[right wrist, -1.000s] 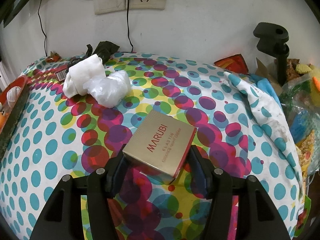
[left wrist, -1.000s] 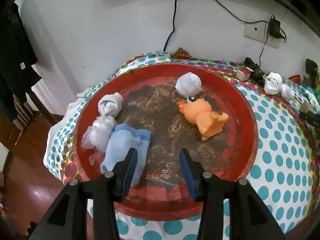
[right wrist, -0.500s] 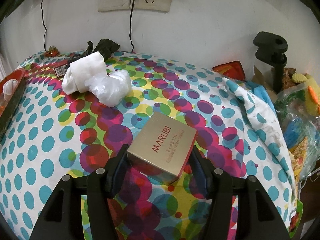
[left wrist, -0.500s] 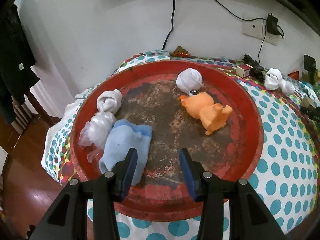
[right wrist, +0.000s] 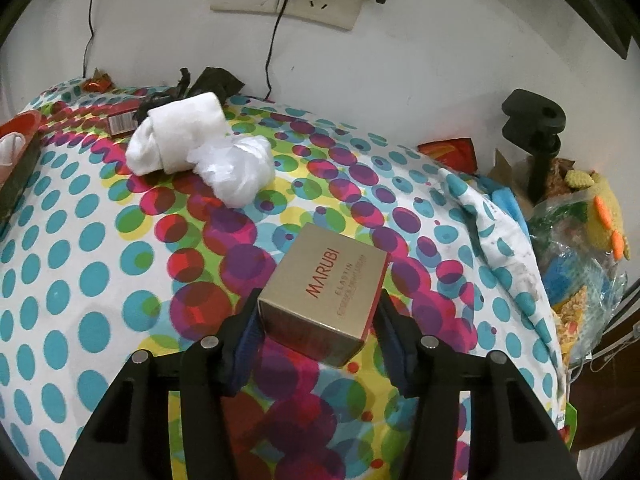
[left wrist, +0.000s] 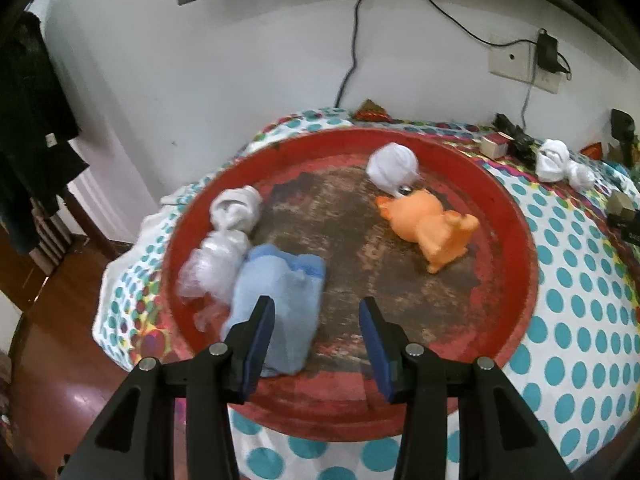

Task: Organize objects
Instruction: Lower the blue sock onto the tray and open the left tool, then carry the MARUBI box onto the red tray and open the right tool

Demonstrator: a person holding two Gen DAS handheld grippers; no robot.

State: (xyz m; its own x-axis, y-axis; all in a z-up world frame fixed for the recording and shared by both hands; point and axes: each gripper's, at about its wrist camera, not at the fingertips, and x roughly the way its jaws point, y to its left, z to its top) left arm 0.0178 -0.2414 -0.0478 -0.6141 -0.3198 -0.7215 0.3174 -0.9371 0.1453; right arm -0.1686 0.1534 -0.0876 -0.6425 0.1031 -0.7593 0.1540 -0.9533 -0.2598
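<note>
In the left wrist view a round red tray (left wrist: 516, 224) holds an orange toy animal (left wrist: 430, 226), a light blue cloth (left wrist: 286, 292), two white sock rolls (left wrist: 236, 208) (left wrist: 394, 166) and a clear plastic bundle (left wrist: 210, 264). My left gripper (left wrist: 318, 334) is open and empty above the tray's near part. In the right wrist view my right gripper (right wrist: 318, 330) is shut on a gold MARUBI box (right wrist: 326, 294), held over the dotted cloth. A white sock roll (right wrist: 176, 140) and a plastic bundle (right wrist: 240, 170) lie farther back left.
The dotted tablecloth (right wrist: 80, 280) covers the table. A black clamp stand (right wrist: 536, 128) and bags of toys (right wrist: 580, 248) crowd the right edge. A small red box (right wrist: 120, 120) and black wrapper (right wrist: 212, 80) lie near the wall. Wall sockets with cables hang above.
The left gripper has pulled back and up from the tray. The right gripper, still holding the box, has drifted slightly; the box sits a little farther right in view.
</note>
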